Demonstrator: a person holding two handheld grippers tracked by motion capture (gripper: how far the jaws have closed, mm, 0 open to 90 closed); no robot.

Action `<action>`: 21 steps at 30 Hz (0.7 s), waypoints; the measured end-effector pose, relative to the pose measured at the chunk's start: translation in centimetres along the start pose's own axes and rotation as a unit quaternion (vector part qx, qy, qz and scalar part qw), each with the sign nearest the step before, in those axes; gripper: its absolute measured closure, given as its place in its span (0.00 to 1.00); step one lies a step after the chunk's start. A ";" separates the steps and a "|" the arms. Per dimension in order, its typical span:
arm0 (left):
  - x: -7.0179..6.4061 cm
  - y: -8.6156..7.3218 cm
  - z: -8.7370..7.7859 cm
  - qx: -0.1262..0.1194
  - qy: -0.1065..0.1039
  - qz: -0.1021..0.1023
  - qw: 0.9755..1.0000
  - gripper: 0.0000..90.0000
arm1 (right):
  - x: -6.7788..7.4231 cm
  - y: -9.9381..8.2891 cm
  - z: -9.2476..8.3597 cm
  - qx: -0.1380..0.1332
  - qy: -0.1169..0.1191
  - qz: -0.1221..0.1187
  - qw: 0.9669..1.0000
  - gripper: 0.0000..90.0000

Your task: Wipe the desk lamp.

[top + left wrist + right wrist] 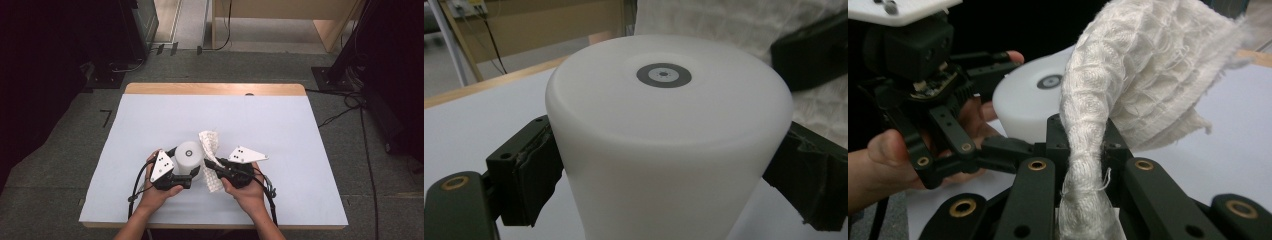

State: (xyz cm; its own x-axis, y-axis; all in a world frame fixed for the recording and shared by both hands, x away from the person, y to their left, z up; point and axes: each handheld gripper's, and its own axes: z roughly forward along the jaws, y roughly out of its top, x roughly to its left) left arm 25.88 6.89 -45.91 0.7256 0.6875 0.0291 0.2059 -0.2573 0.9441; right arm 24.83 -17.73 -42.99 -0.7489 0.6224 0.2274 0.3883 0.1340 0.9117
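On the pale blue table sheet, the left gripper clamps the white cylinder at six o'clock while the right gripper, jaws pinched on the waffle-weave cloth, is likely about to wipe its side, needing steady bracing.

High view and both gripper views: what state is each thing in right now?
Cup: upside down on the table, clamped at its sides.
Cloth: bunched, lifted, beside the cup.
Left gripper: shut on the cup.
Right gripper: shut on the cloth.
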 end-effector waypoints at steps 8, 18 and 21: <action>1.3 -0.3 0.4 -0.008 0.027 -0.013 1.000 0.10 | -1.4 -1.2 -0.2 0.007 -0.041 0.023 0.999 0.89; 1.3 -0.7 0.4 0.001 0.039 -0.018 0.999 0.08 | -3.0 -2.3 -0.5 0.007 -0.070 0.049 0.996 0.89; 0.7 -0.7 0.1 0.001 0.048 -0.034 0.998 0.03 | -3.0 -2.4 -0.5 0.011 -0.070 0.049 0.996 0.89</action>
State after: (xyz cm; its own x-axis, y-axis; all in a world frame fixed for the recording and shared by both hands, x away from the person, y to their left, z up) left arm 26.29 7.46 -46.57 0.6443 0.7648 -0.0031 0.2534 -0.2096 0.9444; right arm 25.86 -20.28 -45.72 -0.6249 0.7350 0.2632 0.4681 0.0830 0.8797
